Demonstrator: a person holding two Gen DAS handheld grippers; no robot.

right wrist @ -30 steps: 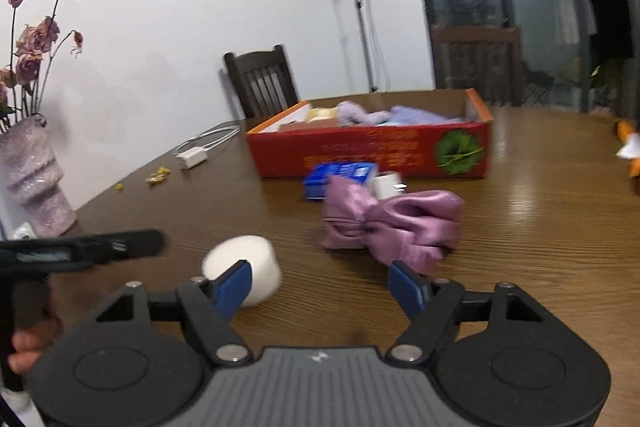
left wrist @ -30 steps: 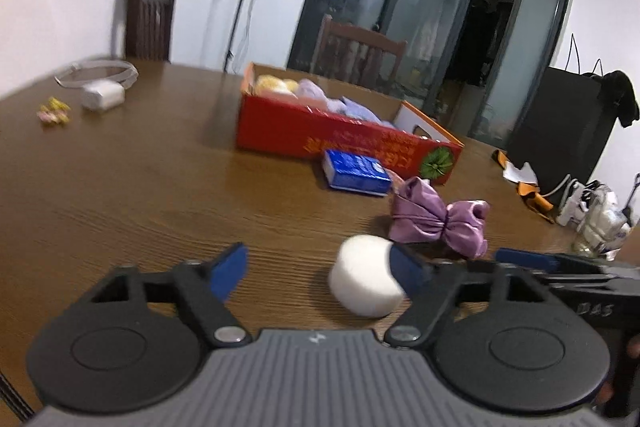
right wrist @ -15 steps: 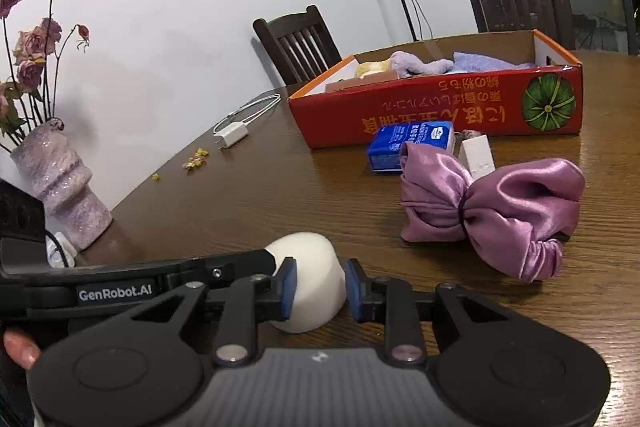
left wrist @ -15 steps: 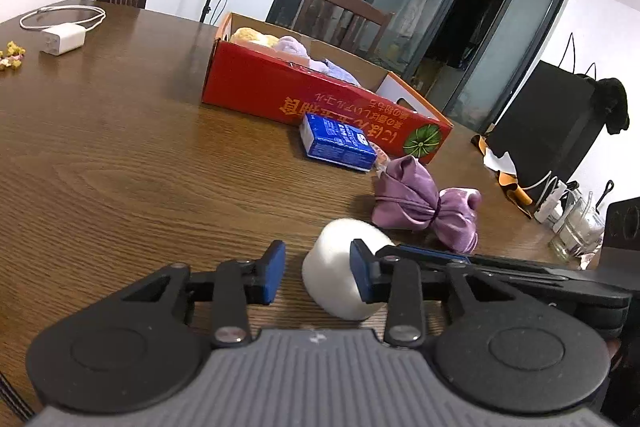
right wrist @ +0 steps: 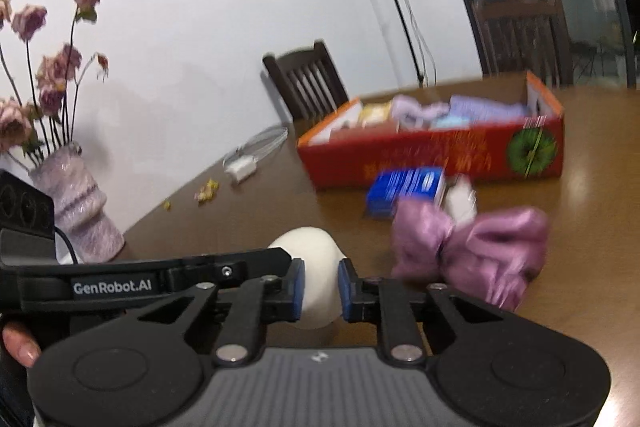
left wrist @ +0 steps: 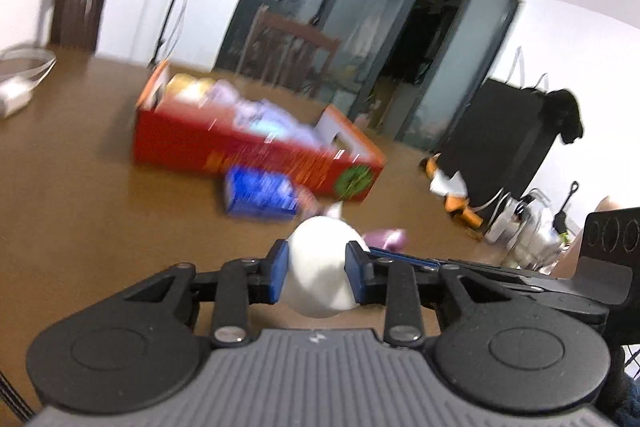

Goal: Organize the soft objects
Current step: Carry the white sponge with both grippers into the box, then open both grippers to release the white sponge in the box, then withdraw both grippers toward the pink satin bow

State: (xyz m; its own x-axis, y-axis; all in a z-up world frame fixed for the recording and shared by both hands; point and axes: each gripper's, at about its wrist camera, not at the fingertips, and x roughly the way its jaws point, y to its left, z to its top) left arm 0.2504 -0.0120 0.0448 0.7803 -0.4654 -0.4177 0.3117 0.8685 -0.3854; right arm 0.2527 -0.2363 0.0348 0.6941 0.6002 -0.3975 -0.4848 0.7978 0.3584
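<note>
A white foam ball (left wrist: 320,267) is squeezed between the blue pads of my left gripper (left wrist: 318,277) and, from the other side, my right gripper (right wrist: 321,291), which shows the ball (right wrist: 316,267) held above the table. A purple satin bow (right wrist: 472,251) lies on the table to the right of the ball; only its edge (left wrist: 386,239) shows in the left wrist view. The red cardboard box (left wrist: 248,147), also seen in the right wrist view (right wrist: 436,155), holds soft cloths and stands farther back.
A blue carton (right wrist: 406,189) and a small white box (right wrist: 460,199) lie in front of the red box. A vase of dried roses (right wrist: 76,203) stands at the left table edge. A white charger with cable (right wrist: 244,167) lies beyond. Chairs stand around the wooden table (left wrist: 80,187).
Both grippers have closed on the white ball from opposite sides and lifted it off the table; the views tilt and blur with the motion.
</note>
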